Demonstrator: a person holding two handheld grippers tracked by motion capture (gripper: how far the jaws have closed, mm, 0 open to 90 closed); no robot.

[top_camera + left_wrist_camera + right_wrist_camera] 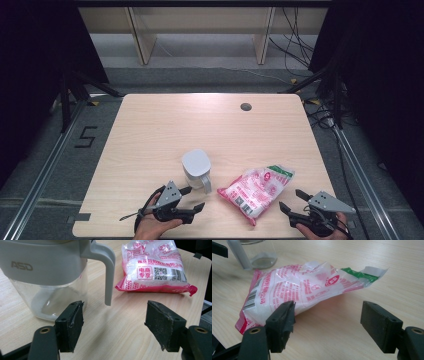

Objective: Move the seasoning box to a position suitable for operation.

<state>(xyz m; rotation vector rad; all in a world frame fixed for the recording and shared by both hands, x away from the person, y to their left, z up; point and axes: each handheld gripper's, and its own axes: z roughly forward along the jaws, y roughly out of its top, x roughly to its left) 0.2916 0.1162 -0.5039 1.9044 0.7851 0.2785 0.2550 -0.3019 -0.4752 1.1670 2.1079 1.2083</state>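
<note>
A glass jug with a grey lid and handle [196, 170] [47, 277] stands near the table's front, close to the middle. To its right lies a pink and white plastic bag [257, 189] [153, 267] [299, 290] with a green end. My left gripper [192, 198] [113, 325] is just in front of the jug, open, nothing between its jaws. Right of the bag, my right gripper [292, 200] [327, 322] rests open and holds nothing; its left jaw is close to the bag.
The wooden table [200, 125] has a grey cable grommet [245, 106] at its back right. Black stands and cables line the floor on both sides. A wooden shelf unit [200, 30] stands beyond the table.
</note>
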